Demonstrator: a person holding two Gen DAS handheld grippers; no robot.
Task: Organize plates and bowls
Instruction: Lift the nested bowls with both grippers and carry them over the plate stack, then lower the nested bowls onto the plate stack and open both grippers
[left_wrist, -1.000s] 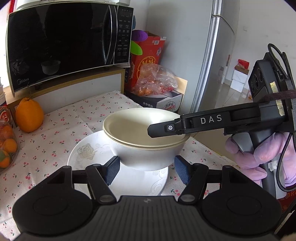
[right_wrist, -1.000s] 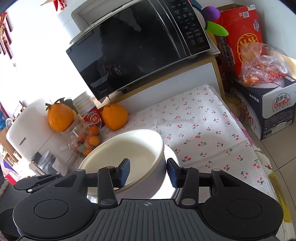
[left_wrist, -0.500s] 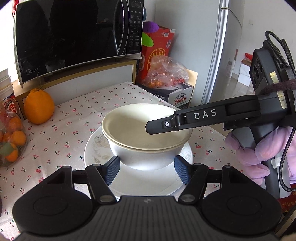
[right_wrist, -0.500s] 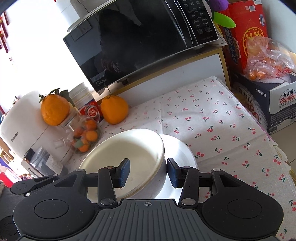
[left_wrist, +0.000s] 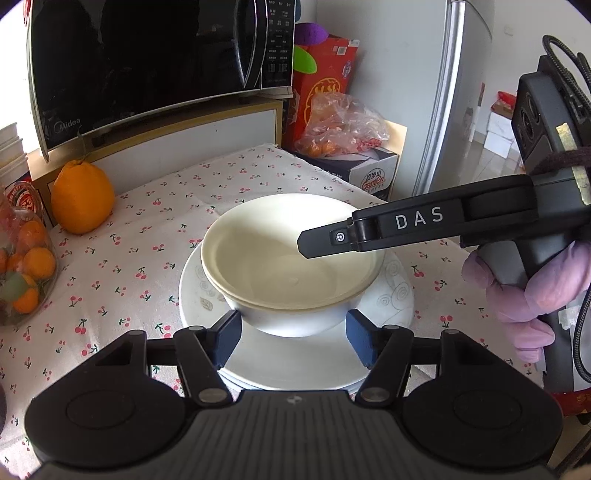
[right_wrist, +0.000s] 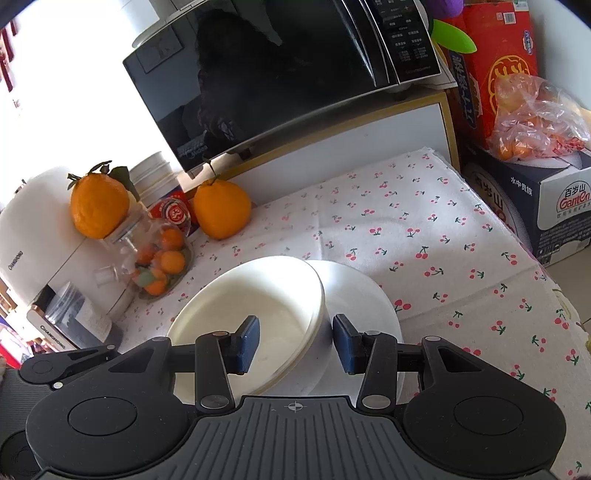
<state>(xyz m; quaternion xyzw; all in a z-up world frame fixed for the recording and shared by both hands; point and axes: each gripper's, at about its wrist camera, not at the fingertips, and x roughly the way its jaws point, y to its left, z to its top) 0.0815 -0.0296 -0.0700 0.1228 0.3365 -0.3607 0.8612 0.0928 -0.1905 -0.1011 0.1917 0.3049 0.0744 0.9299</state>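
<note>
1. Mostly done, by the look of it: two bowls (left_wrist: 291, 258) sit nested, one inside the other, on top of the plates (left_wrist: 295, 354), near the middle of the cherry-print cloth (left_wrist: 155, 206).
2. Plates: at least two stacked, judging by the double edge at the front in the left view; exact count hard to tell, bowls cover most of the stack.
3. Bowls: two, cream rim over a white one, both upright, top one slightly off-centre.
4. Right gripper (right_wrist: 295, 341) straddles the bowl rim, one pad inside, one outside; jaws are partly open, with a gap on both sides, so not clamping. Reads as a release or a pre-grasp; cannot say which.
5. Left gripper (left_wrist: 293, 341) is open wide, low in front of the bowls, over the plate stack, pads either side of the bowl base, touching nothing that I can see.
6. What's left, as a guess: pull both grippers clear, maybe square up the top bowl. No other loose plates or bowls show on the cloth.
7. Other counts: one microwave (left_wrist: 147, 62); two big oranges, one on the cloth (right_wrist: 221, 208) and one on a jar (right_wrist: 99, 206); one jar of small fruit (right_wrist: 159, 266); one bag of oranges (right_wrist: 535, 118) on a box (right_wrist: 561, 206).
8. Red box (left_wrist: 321, 81) stands behind the bag; white appliance (right_wrist: 33, 254) at far left of the right view.
</note>
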